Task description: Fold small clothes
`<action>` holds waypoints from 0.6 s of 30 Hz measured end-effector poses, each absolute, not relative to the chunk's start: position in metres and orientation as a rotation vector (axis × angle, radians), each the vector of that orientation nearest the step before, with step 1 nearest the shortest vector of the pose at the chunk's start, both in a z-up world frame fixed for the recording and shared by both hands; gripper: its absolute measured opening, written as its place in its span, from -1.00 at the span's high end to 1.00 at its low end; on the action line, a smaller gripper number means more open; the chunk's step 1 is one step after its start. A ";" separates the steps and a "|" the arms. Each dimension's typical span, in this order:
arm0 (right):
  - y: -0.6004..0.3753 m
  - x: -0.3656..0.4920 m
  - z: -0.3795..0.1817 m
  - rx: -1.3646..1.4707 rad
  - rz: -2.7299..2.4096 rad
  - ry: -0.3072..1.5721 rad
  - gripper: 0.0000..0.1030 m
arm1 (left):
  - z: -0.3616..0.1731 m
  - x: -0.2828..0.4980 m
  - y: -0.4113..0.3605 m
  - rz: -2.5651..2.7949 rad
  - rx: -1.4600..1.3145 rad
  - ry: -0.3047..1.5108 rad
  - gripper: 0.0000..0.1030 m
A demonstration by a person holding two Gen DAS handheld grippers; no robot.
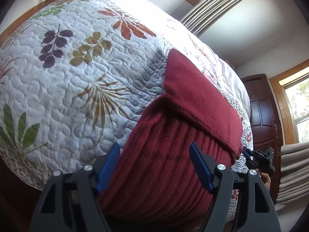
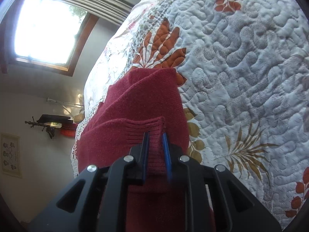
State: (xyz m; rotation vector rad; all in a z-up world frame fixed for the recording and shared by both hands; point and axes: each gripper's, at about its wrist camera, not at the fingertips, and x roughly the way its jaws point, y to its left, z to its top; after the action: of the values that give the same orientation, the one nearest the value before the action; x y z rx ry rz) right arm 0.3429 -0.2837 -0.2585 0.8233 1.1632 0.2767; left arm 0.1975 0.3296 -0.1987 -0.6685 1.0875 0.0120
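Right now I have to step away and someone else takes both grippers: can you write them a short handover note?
Left gripper: open, jaws wide on either side of the ribbed part of the red knit garment, gripping nothing.
Right gripper: shut on the garment's ribbed edge.
The garment lies on the leaf-print quilt, near the bed's edge.
Done: one flap already lies folded over the ribbed part.
Left: likely close the left, finish the fold, then flatten it.
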 end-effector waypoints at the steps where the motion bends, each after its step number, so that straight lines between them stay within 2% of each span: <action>1: -0.282 0.339 -0.256 0.820 0.292 1.159 0.71 | -0.198 0.197 0.328 0.007 -0.661 1.085 -0.44; 6: -0.259 0.328 -0.277 0.761 0.328 1.240 0.71 | -0.207 0.197 0.312 -0.019 -0.638 1.115 -0.46; 7: -0.258 0.328 -0.284 0.755 0.314 1.251 0.78 | -0.210 0.197 0.310 -0.021 -0.643 1.123 -0.46; 9: -0.260 0.328 -0.288 0.749 0.281 1.255 0.79 | -0.211 0.192 0.308 -0.018 -0.660 1.129 -0.46; 11: -0.266 0.321 -0.281 0.759 0.278 1.239 0.58 | -0.209 0.184 0.308 -0.008 -0.675 1.124 -0.50; 14: -0.274 0.305 -0.266 0.751 0.319 1.220 0.49 | -0.207 0.165 0.311 0.023 -0.689 1.120 -0.69; 16: -0.281 0.292 -0.258 0.754 0.337 1.217 0.32 | -0.211 0.150 0.314 0.044 -0.702 1.137 -0.71; 18: -0.288 0.275 -0.258 0.742 0.349 1.232 0.23 | -0.214 0.134 0.319 0.060 -0.711 1.151 -0.72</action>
State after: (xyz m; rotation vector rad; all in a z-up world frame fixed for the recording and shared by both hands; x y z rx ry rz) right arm 0.2747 -0.2878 -0.2580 0.7422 1.2325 0.3487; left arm 0.1336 0.3194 -0.2140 -0.7107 1.1511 0.0605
